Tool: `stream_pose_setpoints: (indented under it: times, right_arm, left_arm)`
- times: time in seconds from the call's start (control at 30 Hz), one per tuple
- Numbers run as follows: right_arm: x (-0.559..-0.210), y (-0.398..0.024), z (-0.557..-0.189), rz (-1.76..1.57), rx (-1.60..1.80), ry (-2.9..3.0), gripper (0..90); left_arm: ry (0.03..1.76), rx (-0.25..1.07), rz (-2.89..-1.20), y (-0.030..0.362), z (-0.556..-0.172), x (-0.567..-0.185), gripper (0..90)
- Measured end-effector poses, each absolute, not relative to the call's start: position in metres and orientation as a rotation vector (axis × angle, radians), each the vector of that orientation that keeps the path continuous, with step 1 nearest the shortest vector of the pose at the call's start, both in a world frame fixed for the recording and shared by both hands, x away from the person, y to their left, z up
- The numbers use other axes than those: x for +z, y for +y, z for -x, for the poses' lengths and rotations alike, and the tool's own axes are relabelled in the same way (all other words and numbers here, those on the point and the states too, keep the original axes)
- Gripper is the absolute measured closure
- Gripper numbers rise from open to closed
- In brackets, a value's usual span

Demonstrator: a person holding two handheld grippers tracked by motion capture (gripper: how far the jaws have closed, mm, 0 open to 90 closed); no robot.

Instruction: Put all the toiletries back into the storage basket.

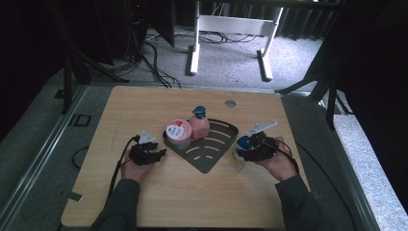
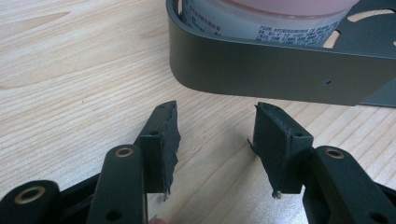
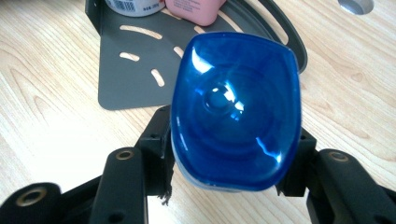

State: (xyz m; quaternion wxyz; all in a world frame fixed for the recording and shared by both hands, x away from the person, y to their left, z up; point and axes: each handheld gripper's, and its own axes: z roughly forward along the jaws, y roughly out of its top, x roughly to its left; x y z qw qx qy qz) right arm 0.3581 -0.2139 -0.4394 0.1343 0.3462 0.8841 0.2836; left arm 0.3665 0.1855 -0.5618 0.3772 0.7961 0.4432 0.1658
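Observation:
A dark slotted corner tray (image 1: 211, 159) lies mid-table and holds a pink-lidded jar (image 1: 178, 132) and a pink pump bottle (image 1: 198, 125) with a blue head. Just right of the tray, a clear bottle with a blue cap (image 1: 238, 154) stands on the wood. My right gripper (image 1: 243, 153) has a jaw on each side of it. In the right gripper view the blue cap (image 3: 236, 107) sits between the pads of that gripper (image 3: 233, 154), which lie against its sides. My left gripper (image 1: 161, 154) rests left of the tray. Its jaws (image 2: 217, 140) are open and empty, facing the tray wall (image 2: 280, 74) and the jar (image 2: 261, 23).
The wooden table has a round cable hole (image 1: 230, 103) behind the tray. Bare wood lies in front of both hands and along the left side. A white desk frame (image 1: 231, 29) and cables sit on the floor beyond the far edge.

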Motion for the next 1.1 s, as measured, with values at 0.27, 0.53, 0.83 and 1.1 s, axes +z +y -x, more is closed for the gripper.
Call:
stream_pose_setpoints:
  times: [0.27,0.53,0.83,1.1]
  right_arm:
    - [-0.440,-0.207,-0.363,-1.024,0.754,2.598,48.4]
    - [-0.441,-0.198,-0.367,-1.031,0.694,2.620,48.2]
    - [-0.448,-0.193,-0.372,-1.051,0.608,2.656,48.1]
    - [-0.449,-0.190,-0.374,-1.054,0.552,2.675,47.8]
  left_arm:
    - [1.135,0.422,-2.032,0.185,-0.367,-0.562,50.3]
    - [1.135,0.422,-2.032,0.185,-0.367,-0.562,50.2]
    - [1.135,0.423,-2.031,0.185,-0.367,-0.562,50.2]
    - [1.134,0.422,-2.032,0.185,-0.367,-0.562,50.2]
